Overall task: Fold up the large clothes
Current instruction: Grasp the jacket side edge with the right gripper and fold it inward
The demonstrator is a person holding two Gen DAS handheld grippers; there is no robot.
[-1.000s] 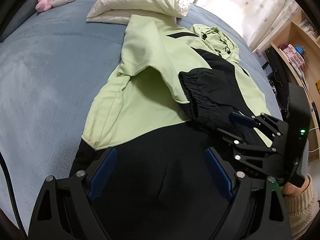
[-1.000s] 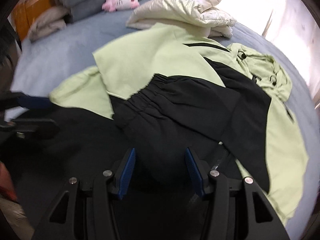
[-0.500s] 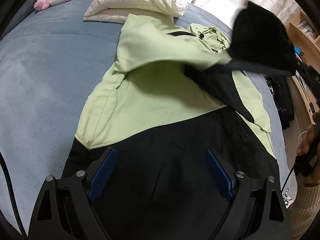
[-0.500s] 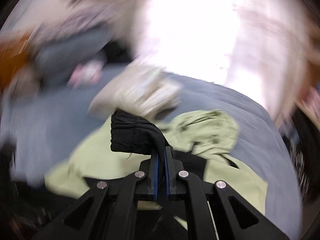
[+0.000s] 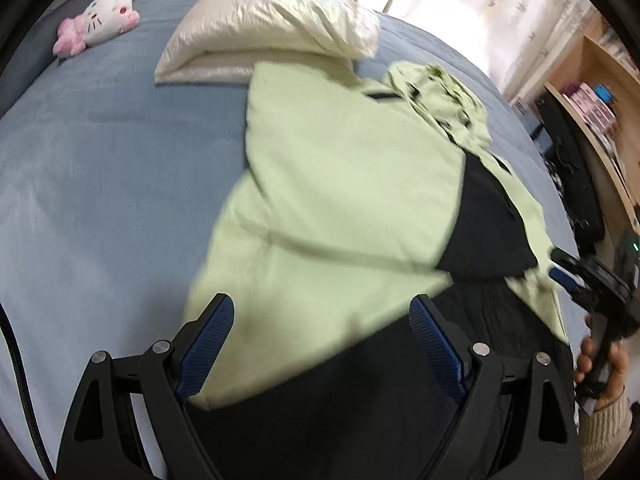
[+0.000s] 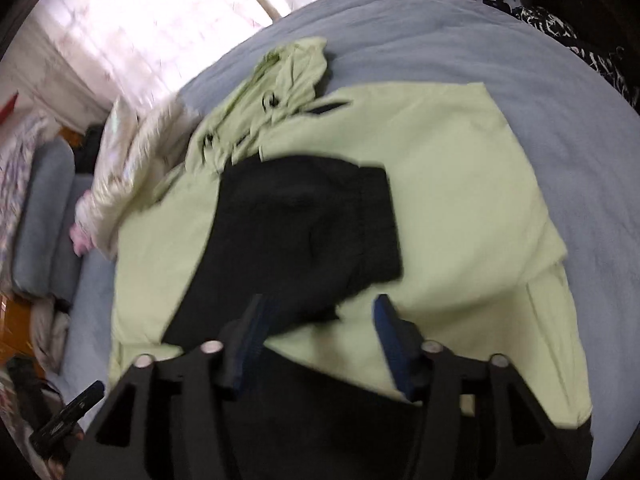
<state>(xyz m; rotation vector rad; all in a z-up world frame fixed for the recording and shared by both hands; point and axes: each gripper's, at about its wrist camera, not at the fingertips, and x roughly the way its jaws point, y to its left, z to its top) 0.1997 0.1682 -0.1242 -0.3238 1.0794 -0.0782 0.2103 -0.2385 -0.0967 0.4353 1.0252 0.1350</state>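
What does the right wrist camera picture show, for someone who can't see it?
A light green and black hooded jacket lies spread on a blue-grey bed, its black sleeve folded across the chest. The right gripper is opening just above it, nothing between its blue pads. A cream puffy jacket lies beside.

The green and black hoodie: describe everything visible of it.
The hoodie is pale green soft fabric with a black lower body. It lies flat on the blue bedspread, hood crumpled toward the curtains, its top edge meeting the cream puffer jacket. A black-cuffed sleeve is folded across the chest. Both grippers hover over it, neither gripping it.
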